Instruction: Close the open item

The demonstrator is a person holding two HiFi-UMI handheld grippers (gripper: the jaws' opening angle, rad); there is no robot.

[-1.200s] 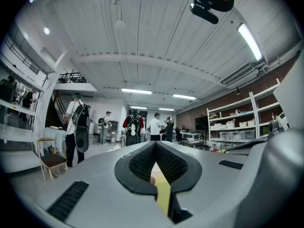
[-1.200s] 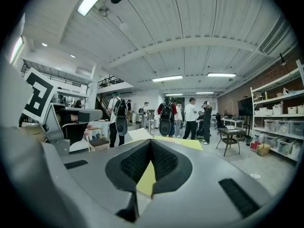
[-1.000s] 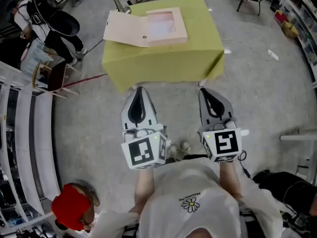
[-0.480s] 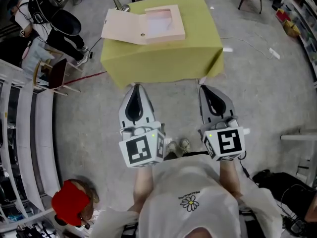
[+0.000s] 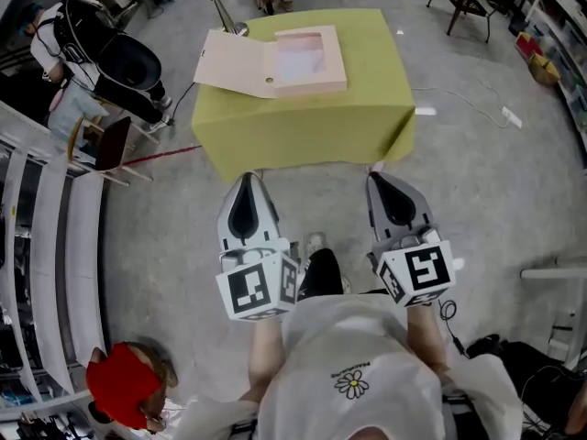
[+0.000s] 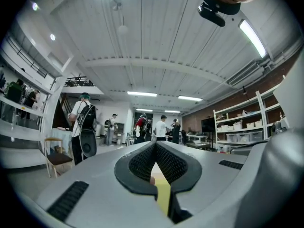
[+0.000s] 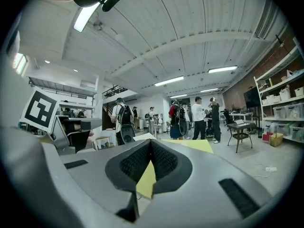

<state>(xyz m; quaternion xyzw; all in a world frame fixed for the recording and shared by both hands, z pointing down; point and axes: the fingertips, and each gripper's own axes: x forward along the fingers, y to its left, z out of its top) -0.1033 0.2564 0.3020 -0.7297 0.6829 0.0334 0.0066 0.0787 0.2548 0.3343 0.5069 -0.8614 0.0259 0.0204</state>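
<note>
A flat pale-pink box (image 5: 310, 60) lies open on a table draped in yellow-green cloth (image 5: 312, 122), its lid (image 5: 234, 65) folded out to the left. Both grippers hang over the floor short of the table's near edge, apart from the box. My left gripper (image 5: 246, 181) is shut with nothing in it, and its jaws meet in the left gripper view (image 6: 155, 144). My right gripper (image 5: 382, 179) is also shut and empty, its tips touching (image 7: 151, 142). A sliver of the yellow cloth shows through the gap behind each pair of jaws.
A black chair (image 5: 128, 62) and a wooden chair (image 5: 103, 145) stand left of the table, beside white shelving (image 5: 41, 246). A person in a red cap (image 5: 124, 383) crouches at lower left. Cables (image 5: 477, 99) lie on the floor at right. Several people stand beyond the table.
The table has come slightly nearer in the head view. A dark shoe now shows between the two grippers. Both grippers stay shut and have dropped a little.
</note>
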